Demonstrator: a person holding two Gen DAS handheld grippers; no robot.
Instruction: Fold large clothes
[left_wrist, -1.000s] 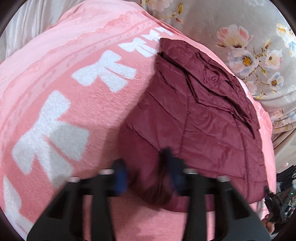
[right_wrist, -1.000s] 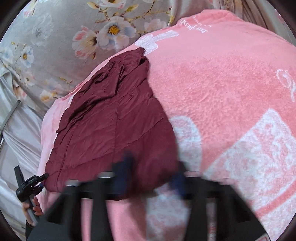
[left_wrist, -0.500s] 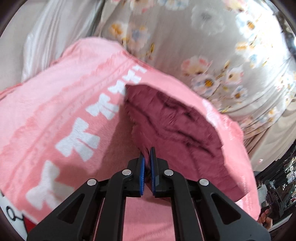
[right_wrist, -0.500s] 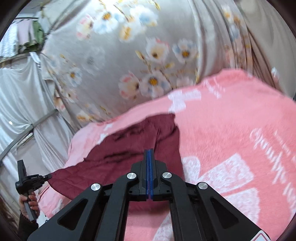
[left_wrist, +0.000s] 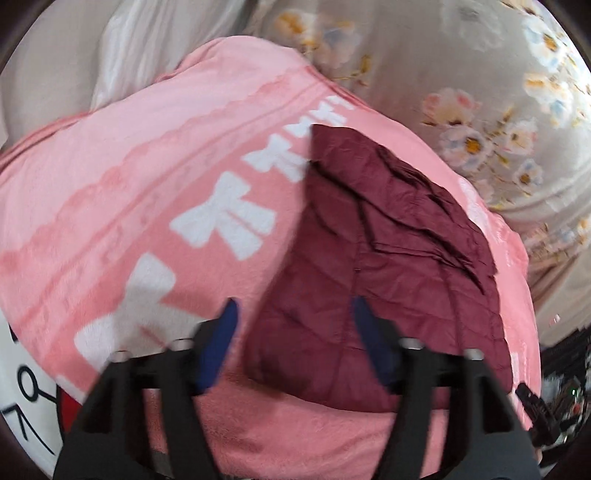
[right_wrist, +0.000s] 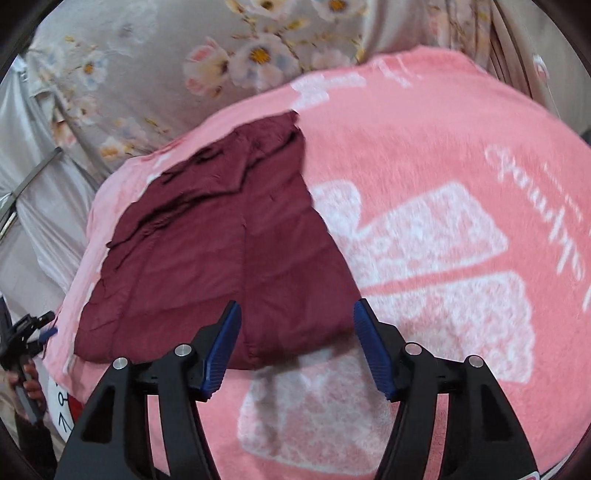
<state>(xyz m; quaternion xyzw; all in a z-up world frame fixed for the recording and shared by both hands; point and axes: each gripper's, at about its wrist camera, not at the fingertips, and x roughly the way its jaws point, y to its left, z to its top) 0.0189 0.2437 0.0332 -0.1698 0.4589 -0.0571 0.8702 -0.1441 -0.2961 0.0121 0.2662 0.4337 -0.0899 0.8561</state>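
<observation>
A dark red quilted jacket (left_wrist: 373, 266) (right_wrist: 229, 254) lies folded flat on a pink blanket (left_wrist: 155, 184) (right_wrist: 443, 155) with white bows. My left gripper (left_wrist: 295, 314) hovers above the jacket's near left corner, its jaws opening, nothing between the blue pads. Over the jacket's near right corner hangs my right gripper (right_wrist: 297, 315), jaws also opening wide and holding nothing. Both sit above the cloth, apart from it. In the right wrist view the left gripper (right_wrist: 40, 326) shows small at the far left edge.
A grey floral sheet (left_wrist: 480, 92) (right_wrist: 147, 48) hangs behind the bed. Pale curtains (left_wrist: 110, 48) stand at the back left. The blanket's cartoon print (left_wrist: 26, 398) shows at the near left. A hand (right_wrist: 27, 384) grips the other tool's handle.
Both grippers, shut half a second ago, have opened wide. The views dipped back down toward the jacket's near edge, which lies flat on the blanket.
</observation>
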